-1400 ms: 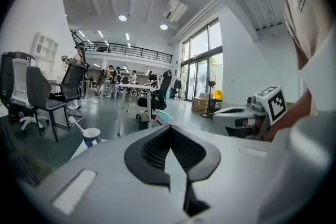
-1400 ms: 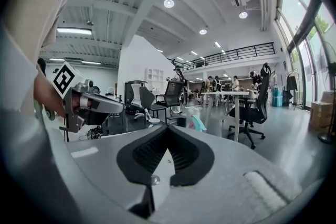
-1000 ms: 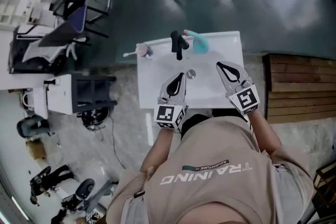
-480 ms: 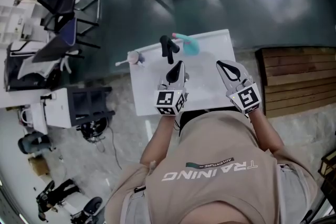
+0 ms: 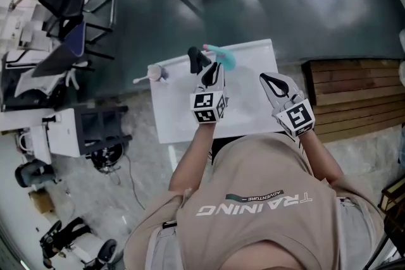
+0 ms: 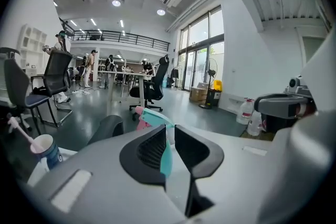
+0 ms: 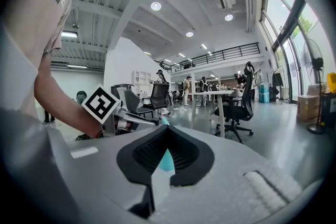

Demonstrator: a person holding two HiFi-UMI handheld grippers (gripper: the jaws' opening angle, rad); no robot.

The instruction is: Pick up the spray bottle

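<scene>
Black faucet [image 5: 197, 60] stands just left of the spray bottle [image 5: 224, 57], crowding that side. The counter [image 5: 253, 63] right of the bottle is open, and the cup [image 5: 155, 73] is well apart.

Beige tee [image 5: 253, 167], white "TRAINING" print [image 5: 253, 204] (upside down), left gripper [image 5: 214, 66] & right gripper [image 5: 264, 78] w/ blk jaws, b/w marker cubes [image 5: 209, 107].

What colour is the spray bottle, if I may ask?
Spray bottle: teal with pink; left gripper view.

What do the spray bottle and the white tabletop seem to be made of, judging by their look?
Spray bottle: probably plastic. It has a smooth, evenly coloured teal body with a pink part at the head.
White tabletop: a smooth, uniform white surface. It could be laminate, plastic or ceramic; the look leaves this open.
</scene>
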